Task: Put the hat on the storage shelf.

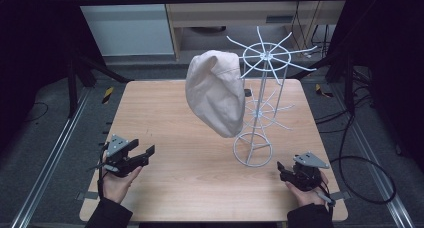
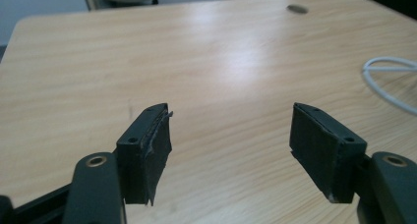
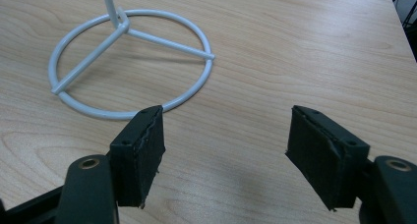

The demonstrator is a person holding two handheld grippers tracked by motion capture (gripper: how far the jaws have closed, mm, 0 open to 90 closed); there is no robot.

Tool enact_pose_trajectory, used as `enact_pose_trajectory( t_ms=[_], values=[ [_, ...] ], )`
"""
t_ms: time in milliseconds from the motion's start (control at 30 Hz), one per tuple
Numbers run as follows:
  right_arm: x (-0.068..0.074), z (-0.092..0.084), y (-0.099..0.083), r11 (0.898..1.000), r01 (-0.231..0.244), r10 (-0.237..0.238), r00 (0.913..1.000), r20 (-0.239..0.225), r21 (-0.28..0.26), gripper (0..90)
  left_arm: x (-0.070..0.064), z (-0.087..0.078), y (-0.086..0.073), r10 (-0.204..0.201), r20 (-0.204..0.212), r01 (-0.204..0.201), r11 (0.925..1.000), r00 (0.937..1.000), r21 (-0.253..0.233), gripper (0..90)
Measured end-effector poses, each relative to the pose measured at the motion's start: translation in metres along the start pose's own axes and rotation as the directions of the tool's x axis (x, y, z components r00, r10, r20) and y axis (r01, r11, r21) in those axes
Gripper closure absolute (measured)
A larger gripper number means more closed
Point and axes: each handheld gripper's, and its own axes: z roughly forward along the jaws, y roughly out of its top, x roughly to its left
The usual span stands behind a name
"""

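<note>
Grippers both gaping wide, nothing between the jaws. My left gripper (image 1: 145, 154) sits low at the near left of the table (image 1: 150, 118), pads over bare wood. My right gripper (image 1: 282, 169) is at the near right, aimed at the base ring (image 3: 129, 67) of the white wire rack (image 1: 260, 108), just beside it, not touching. The cream hat (image 1: 215, 93) hangs on the rack's left side, up off the table, well apart from both grippers.

A light wooden table (image 1: 165, 118) carries the things. On it stands a white wire rack (image 1: 260, 108), its ring base flat on the wood right of centre.
</note>
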Motion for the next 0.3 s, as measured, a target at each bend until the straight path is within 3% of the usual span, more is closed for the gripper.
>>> enact_pose_trajectory(
  t_ms=[100, 300],
  values=[
    [0.000, 0.000, 0.000, 1.000, -0.001, 0.001, 1.0000, 0.001, -0.002, 29.2, 0.006, 0.004, -0.010, 0.008, -0.030, -0.007, 0.9991, 0.9995, 0.041, 31.0],
    [-0.001, 0.000, 0.000, 1.000, 0.000, 0.000, 1.0000, 0.003, -0.004, 28.1, 0.018, 0.007, -0.022, -0.002, -0.054, 0.007, 0.9958, 0.9985, 0.091, 29.9]
  ],
)
